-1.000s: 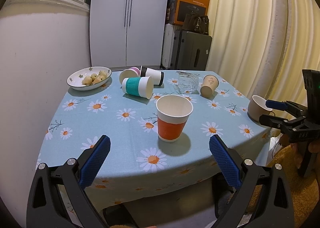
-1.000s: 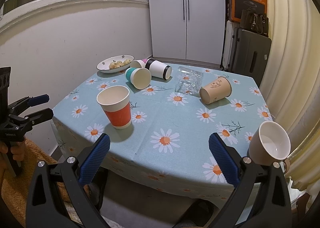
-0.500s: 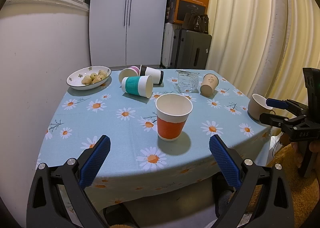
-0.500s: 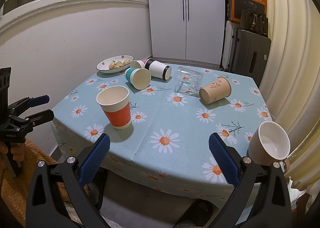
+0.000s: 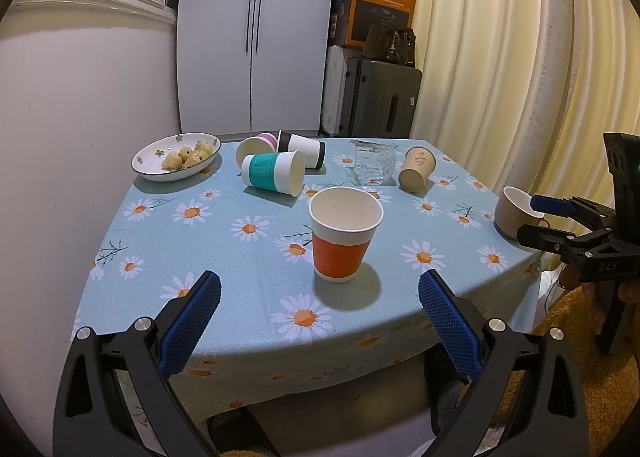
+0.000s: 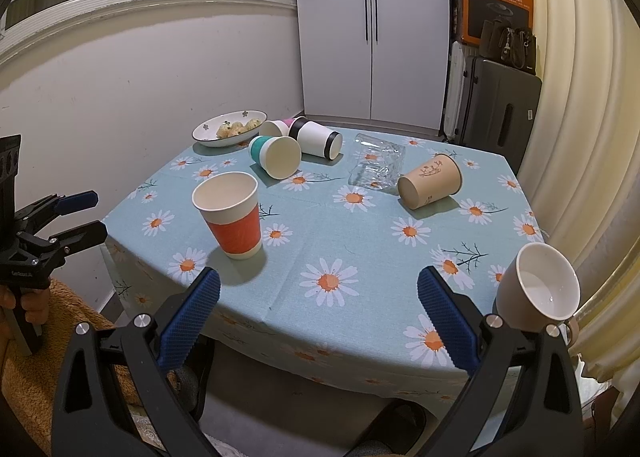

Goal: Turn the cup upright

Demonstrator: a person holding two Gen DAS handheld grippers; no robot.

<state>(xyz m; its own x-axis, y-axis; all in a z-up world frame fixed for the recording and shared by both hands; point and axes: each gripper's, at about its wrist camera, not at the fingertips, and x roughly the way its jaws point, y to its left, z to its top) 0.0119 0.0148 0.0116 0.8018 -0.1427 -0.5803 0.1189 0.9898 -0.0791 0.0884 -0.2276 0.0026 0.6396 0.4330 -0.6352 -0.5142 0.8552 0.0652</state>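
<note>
An orange-banded paper cup point(image 5: 344, 233) stands upright near the table's front edge; it also shows in the right wrist view point(image 6: 232, 213). Lying on their sides are a teal cup point(image 5: 272, 175), a black-banded cup point(image 5: 302, 145), a pink cup point(image 5: 256, 145), a brown paper cup point(image 6: 432, 181) and a clear glass point(image 6: 376, 165). A beige mug point(image 6: 536, 289) sits tilted at the table's right edge. My left gripper point(image 5: 320, 321) is open and empty, short of the orange cup. My right gripper point(image 6: 320, 317) is open and empty, off the table's front edge.
A white bowl of food point(image 5: 176, 155) sits at the table's far left. The daisy tablecloth point(image 6: 360, 249) covers the table. A white wall lies left, a curtain right, a fridge and suitcases behind.
Both grippers stay open and nearly still. The views shift only slightly.
</note>
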